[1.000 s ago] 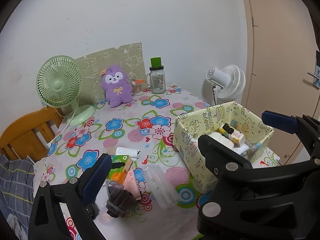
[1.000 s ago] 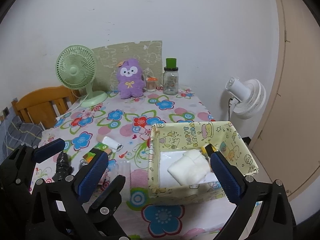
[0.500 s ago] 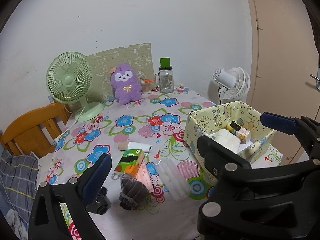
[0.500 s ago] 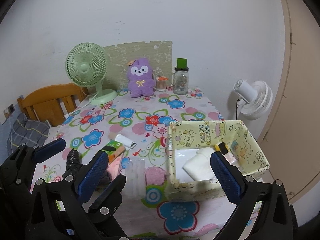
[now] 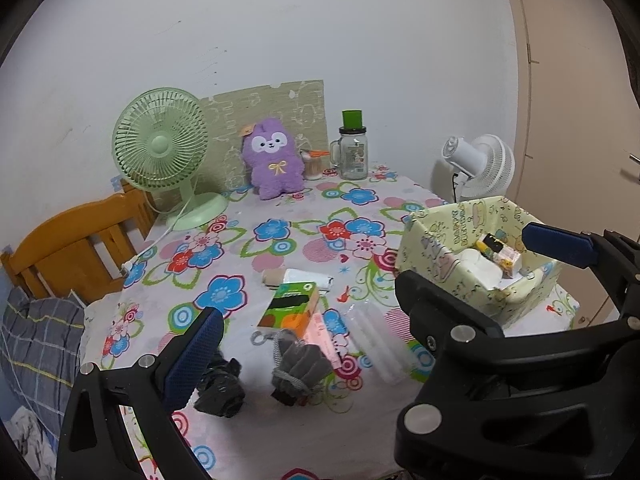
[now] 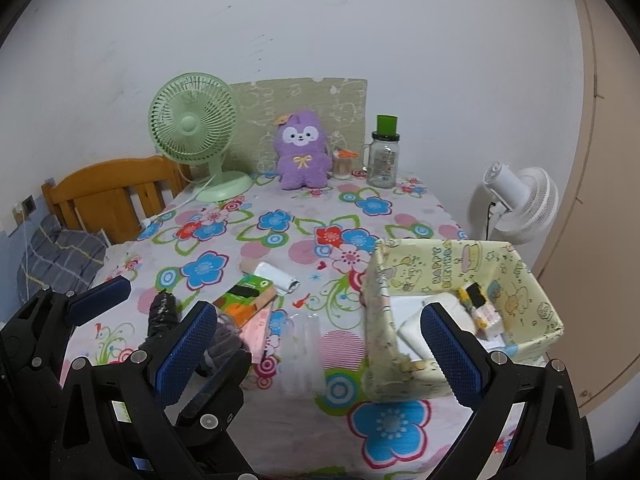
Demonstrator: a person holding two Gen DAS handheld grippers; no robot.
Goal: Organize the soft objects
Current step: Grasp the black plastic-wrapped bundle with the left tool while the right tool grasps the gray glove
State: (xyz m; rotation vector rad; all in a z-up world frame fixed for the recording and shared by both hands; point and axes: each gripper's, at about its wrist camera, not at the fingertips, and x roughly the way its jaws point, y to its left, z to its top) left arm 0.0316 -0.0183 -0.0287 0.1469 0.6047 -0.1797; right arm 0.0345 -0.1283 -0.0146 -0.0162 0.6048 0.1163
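Observation:
Both grippers hover side by side over the near edge of the flowered table (image 5: 280,432), holding nothing. My left gripper (image 5: 320,354) is open above a grey knitted piece (image 5: 300,368), with a black crumpled bag (image 5: 220,388) by its left finger. My right gripper (image 6: 316,354) is open too; its right finger stands before the yellow box (image 6: 440,256). The box holds a white folded cloth (image 6: 420,320) and a small packet (image 6: 480,308). A green-orange tissue pack (image 5: 290,306), a pink packet (image 5: 320,332) and a clear pack (image 5: 380,344) lie mid-table. A purple plush (image 5: 276,164) sits at the back.
A green fan (image 5: 160,148) and a glass jar with a green lid (image 5: 354,156) stand at the back by the wall. A white fan (image 5: 480,168) is beyond the right edge. A wooden chair (image 5: 72,248) and plaid cloth (image 5: 36,344) are on the left.
Both grippers have drawn back and swung left, so the table contents sit farther off and more to the right. The black bag has come into the left wrist view. Both stayed open.

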